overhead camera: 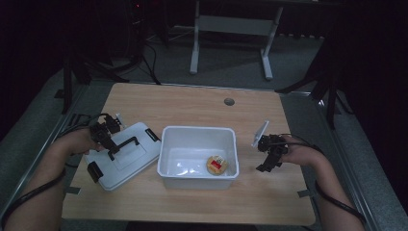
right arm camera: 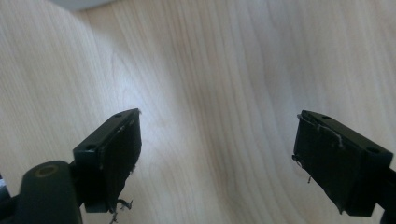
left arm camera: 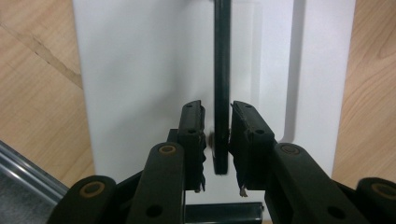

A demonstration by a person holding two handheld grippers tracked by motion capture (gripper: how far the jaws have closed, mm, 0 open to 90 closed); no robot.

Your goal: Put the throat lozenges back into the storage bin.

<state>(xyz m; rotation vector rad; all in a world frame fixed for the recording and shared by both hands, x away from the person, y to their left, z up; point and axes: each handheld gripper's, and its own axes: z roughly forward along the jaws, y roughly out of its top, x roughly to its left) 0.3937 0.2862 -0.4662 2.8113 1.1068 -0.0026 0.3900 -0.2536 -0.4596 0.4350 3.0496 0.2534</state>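
A white plastic bin (overhead camera: 169, 156) stands open in the middle of the wooden table, with a round yellow item with a red label (overhead camera: 217, 165) lying inside at its right. Left of the bin lies its white lid (overhead camera: 129, 163), which has black latches and a black handle (left arm camera: 222, 70). My left gripper (overhead camera: 107, 139) is over the lid. In the left gripper view its jaws stand on either side of the handle bar, and the left gripper (left arm camera: 218, 116) is shut on it. My right gripper (overhead camera: 267, 161) is to the right of the bin. The right gripper (right arm camera: 217, 140) is open over bare wood, holding nothing.
The table (overhead camera: 192, 106) has a small round hole (overhead camera: 229, 101) near its far edge. A white desk frame (overhead camera: 231, 29) stands on the floor beyond it. Cables trail from both grippers along the forearms. A corner of the bin (right arm camera: 77, 3) shows in the right gripper view.
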